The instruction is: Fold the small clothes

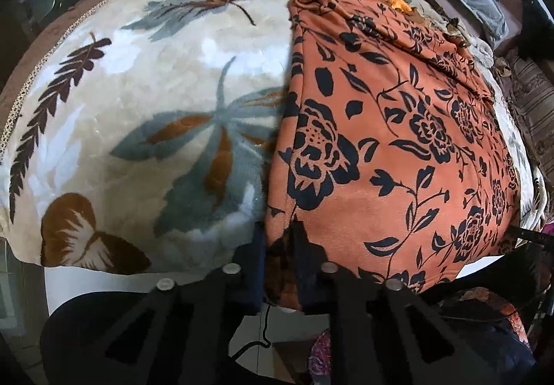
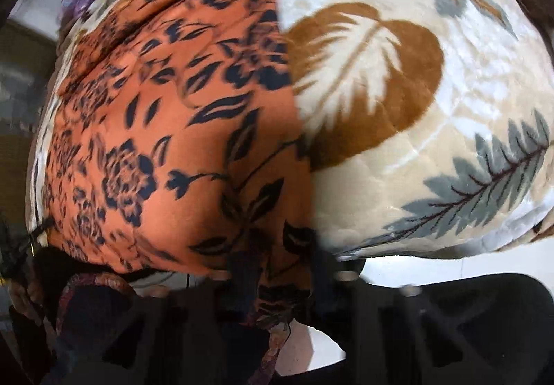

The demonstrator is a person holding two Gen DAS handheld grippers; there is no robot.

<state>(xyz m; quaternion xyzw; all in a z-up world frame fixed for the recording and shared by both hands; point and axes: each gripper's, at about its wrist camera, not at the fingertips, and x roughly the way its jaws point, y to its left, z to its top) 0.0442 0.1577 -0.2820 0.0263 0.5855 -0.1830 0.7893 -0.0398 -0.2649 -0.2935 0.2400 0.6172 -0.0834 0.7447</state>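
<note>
The orange floral garment (image 1: pixel 398 128) lies lengthwise away from both grippers on the leaf-patterned blanket (image 1: pixel 166 101); left gripper (image 1: pixel 279 239) and right gripper (image 2: pixel 277 260) fingers each pinch a near corner.

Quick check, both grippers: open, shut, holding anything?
Left gripper: shut on the near edge of the orange garment.
Right gripper: shut on the same garment's near edge; view blurred.

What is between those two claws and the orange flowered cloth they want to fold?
Nothing visible. The left claw and right claw are each shut on the near edge of the orange black-flowered cloth, which lies on the cream leaf-patterned fleece blanket.
</note>
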